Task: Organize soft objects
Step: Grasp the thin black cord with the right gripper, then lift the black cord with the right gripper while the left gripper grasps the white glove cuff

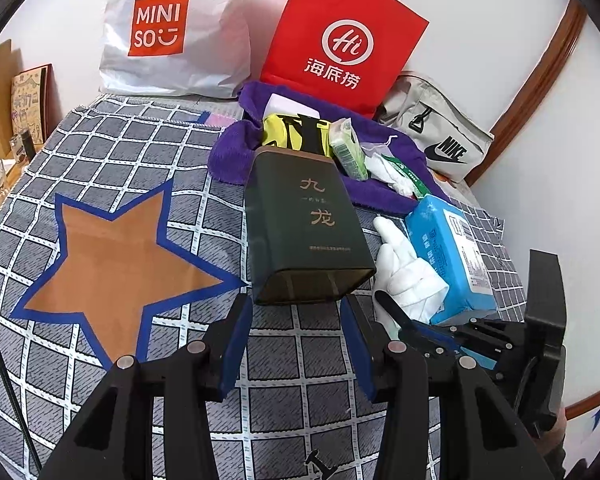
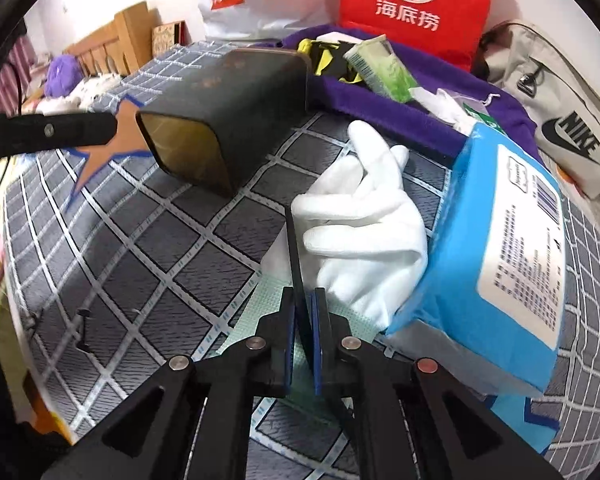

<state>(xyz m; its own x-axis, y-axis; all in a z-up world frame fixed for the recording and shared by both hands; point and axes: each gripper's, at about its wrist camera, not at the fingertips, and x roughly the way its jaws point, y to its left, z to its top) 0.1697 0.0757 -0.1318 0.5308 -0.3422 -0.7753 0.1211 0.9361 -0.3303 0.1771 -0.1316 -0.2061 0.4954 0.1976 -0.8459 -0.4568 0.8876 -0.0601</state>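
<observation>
A dark green tin box (image 1: 306, 224) lies on its side on the checked cloth, its open end toward my left gripper (image 1: 296, 344), which is open and empty just short of it. The tin also shows in the right wrist view (image 2: 224, 120). A white glove (image 1: 410, 276) lies right of the tin against a blue tissue pack (image 1: 450, 256). My right gripper (image 2: 305, 332) is shut on a thin dark flat piece (image 2: 294, 252) that stands upright beside the white glove (image 2: 364, 224). The blue tissue pack (image 2: 496, 248) is at the right.
A purple towel (image 1: 236, 152) at the back holds a yellow-black item (image 1: 288, 132), a green pack (image 1: 346, 148) and white wrappers. Behind stand a Miniso bag (image 1: 172, 28), a red paper bag (image 1: 340, 36) and a grey Nike bag (image 1: 440, 140). An orange star (image 1: 108, 252) marks the cloth.
</observation>
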